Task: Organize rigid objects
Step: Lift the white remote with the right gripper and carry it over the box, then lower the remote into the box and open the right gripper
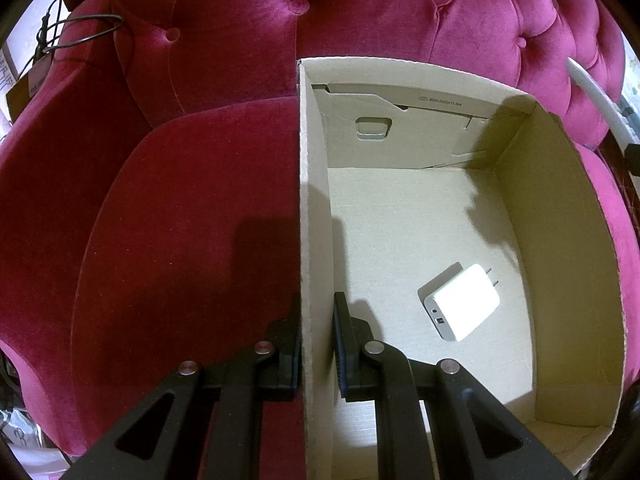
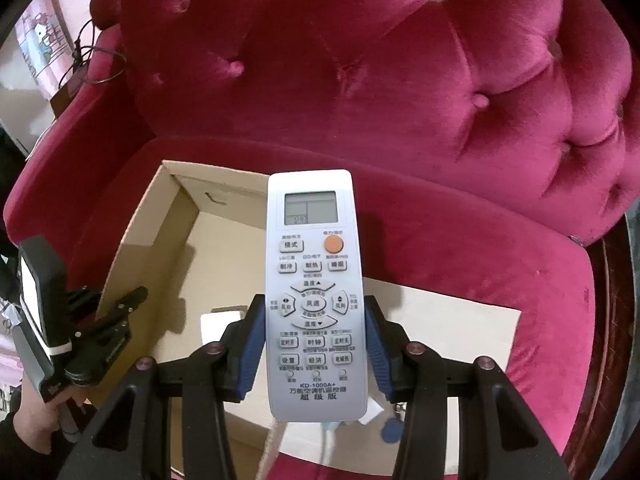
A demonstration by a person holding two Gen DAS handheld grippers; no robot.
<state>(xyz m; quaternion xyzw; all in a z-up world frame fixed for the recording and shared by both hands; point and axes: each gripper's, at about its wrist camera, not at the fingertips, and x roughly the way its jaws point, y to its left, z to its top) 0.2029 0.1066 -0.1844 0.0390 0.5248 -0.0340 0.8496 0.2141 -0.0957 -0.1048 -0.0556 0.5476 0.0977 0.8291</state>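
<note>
An open cardboard box (image 1: 560,240) sits on a crimson velvet armchair (image 1: 180,240). A white USB charger (image 1: 460,304) lies on the box floor. My left gripper (image 1: 318,320) is shut on the box's left wall (image 1: 314,220), one finger outside and one inside. In the right wrist view my right gripper (image 2: 316,340) is shut on a white air-conditioner remote (image 2: 314,280), held above the box (image 2: 160,248). The left gripper (image 2: 120,312) shows there at the box's left wall. The remote hides most of the charger (image 2: 220,324).
The tufted chair back (image 2: 400,60) rises behind the box. A black cable loop (image 1: 80,36) hangs over the left armrest. A blue tag (image 2: 392,428) and a white cable (image 2: 330,448) lie near the box's front edge under the remote.
</note>
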